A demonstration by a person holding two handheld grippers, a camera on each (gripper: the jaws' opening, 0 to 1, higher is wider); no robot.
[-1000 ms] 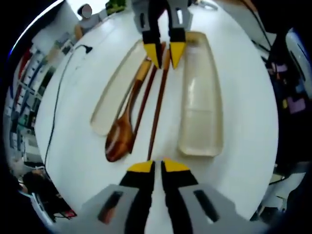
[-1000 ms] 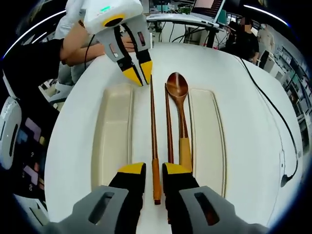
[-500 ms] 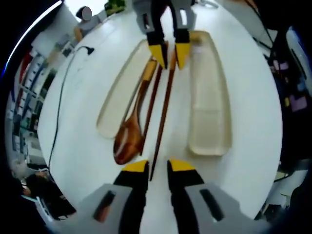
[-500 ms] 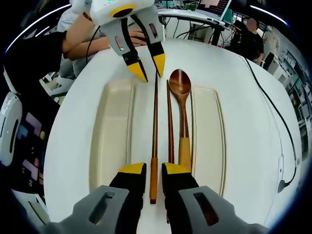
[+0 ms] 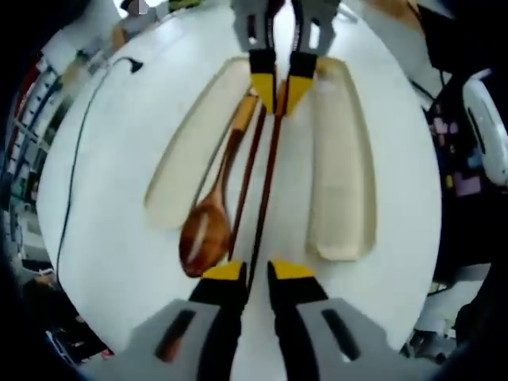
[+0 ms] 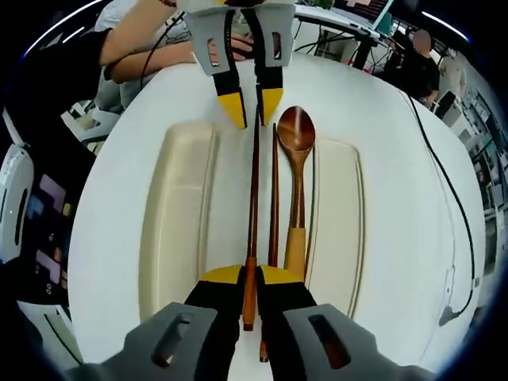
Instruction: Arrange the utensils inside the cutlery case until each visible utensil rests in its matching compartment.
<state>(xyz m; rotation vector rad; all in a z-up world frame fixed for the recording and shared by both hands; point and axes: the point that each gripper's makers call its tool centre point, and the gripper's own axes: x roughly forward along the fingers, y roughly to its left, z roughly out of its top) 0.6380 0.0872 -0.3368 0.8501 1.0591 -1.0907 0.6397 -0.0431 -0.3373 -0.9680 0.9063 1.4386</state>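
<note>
White and round, the table (image 6: 413, 262) carries everything, with desks, screens and seated people blurred beyond its far edge at the top of the right gripper view.

At the bottom of that view my right gripper (image 6: 251, 276) has its yellow-tipped jaws drawn close around the orange-capped end of one chopstick (image 6: 252, 206); they sit against it on both sides, gripping it. From there the chopstick runs straight up the frame to my left gripper (image 6: 250, 107), which hangs at the top centre with its jaws a little apart, either side of the far tip; I cannot tell whether they touch it. Just right of this stick lies the second chopstick (image 6: 273, 198), flat on the table, and right of that the wooden spoon (image 6: 297, 175), bowl toward the top. One pale tray of the cutlery case (image 6: 176, 214) lies left of the utensils, the other tray (image 6: 337, 214) to their right, touching the spoon's handle. A black cable (image 6: 456, 206) curves along the right edge.

In the left gripper view, my left gripper (image 5: 253, 272) at the bottom centre straddles the chopstick's (image 5: 266, 186) thin end with a narrow gap, and my right gripper (image 5: 282, 86) pinches its other end at the top.
</note>
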